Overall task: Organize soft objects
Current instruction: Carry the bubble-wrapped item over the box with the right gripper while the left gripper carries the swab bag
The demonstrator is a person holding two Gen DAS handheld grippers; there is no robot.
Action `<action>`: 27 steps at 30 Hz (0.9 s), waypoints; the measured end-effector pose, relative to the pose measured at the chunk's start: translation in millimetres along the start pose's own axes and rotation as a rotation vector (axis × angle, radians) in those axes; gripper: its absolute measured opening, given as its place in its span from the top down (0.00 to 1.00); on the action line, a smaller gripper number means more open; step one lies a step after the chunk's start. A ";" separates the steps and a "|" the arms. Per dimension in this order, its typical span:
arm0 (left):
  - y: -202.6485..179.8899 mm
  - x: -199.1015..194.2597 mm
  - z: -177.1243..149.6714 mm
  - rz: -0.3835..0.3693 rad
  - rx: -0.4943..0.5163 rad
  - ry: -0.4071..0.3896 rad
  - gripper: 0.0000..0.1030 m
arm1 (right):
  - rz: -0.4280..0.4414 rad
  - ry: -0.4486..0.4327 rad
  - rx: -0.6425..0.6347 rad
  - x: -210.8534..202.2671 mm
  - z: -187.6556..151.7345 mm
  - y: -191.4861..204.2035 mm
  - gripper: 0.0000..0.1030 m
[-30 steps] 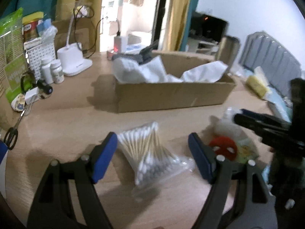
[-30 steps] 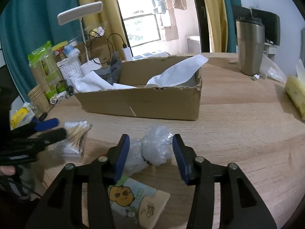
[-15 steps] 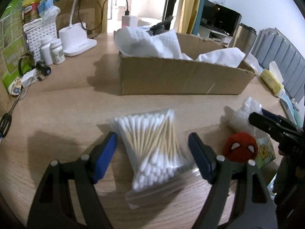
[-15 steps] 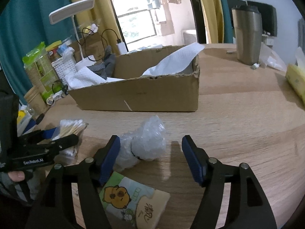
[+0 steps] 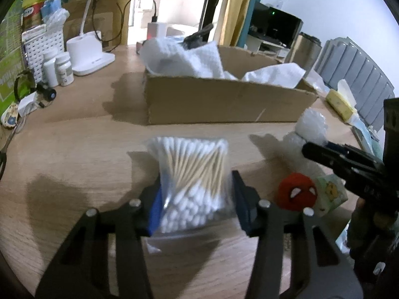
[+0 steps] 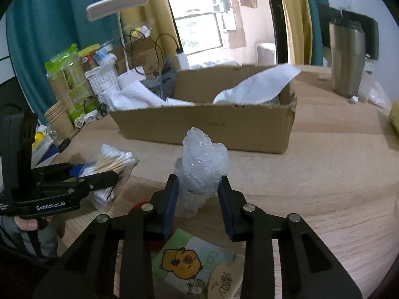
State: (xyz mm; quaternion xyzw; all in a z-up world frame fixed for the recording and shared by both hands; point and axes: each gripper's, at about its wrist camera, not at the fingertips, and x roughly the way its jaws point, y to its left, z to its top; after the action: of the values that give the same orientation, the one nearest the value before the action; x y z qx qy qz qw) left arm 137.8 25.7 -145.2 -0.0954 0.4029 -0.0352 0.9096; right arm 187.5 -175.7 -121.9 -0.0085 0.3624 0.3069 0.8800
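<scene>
Left hand-held gripper [image 5: 195, 199] pinches a light, slippery cotton-swab bag [image 5: 192, 174]; right hand-held gripper [image 6: 198, 199] squeezes squashy bubble wrap [image 6: 203, 159] low down.

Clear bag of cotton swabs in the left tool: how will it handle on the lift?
The clear plastic bag of cotton swabs is probably light. The film looks slick and loose, so it may sag or slip between the left tool pads. The packed wooden sticks likely give the middle some stiffness.

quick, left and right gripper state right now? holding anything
Left gripper: closed on the cotton swab bag.
Right gripper: closed on the bubble wrap.
</scene>
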 end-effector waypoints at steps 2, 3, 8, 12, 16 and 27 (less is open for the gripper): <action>-2.5 -5.9 1.5 -0.019 0.005 -0.021 0.52 | -0.003 -0.016 -0.007 -4.4 2.9 0.7 0.67; -4.2 -9.0 2.3 -0.023 0.011 -0.031 0.52 | -0.006 -0.026 -0.008 -7.2 4.3 0.4 0.67; -14.6 -28.1 9.2 -0.032 0.045 -0.089 0.52 | -0.011 -0.061 -0.017 -18.2 9.7 0.5 0.67; -20.9 -41.7 14.6 -0.033 0.066 -0.139 0.52 | -0.016 -0.086 -0.031 -27.8 12.9 -0.2 0.67; -26.1 -49.9 20.7 -0.041 0.085 -0.176 0.52 | -0.021 -0.109 -0.037 -36.5 16.2 -2.0 0.67; -39.8 -60.7 34.4 -0.069 0.116 -0.243 0.52 | -0.040 -0.160 -0.054 -53.0 24.5 -4.0 0.67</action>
State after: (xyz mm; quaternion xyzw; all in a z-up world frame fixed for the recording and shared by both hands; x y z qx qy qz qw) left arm 122.9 0.3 -70.5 -0.0598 0.2833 -0.0780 0.9540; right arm 176.1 -201.4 -70.6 -0.0151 0.2822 0.2985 0.9116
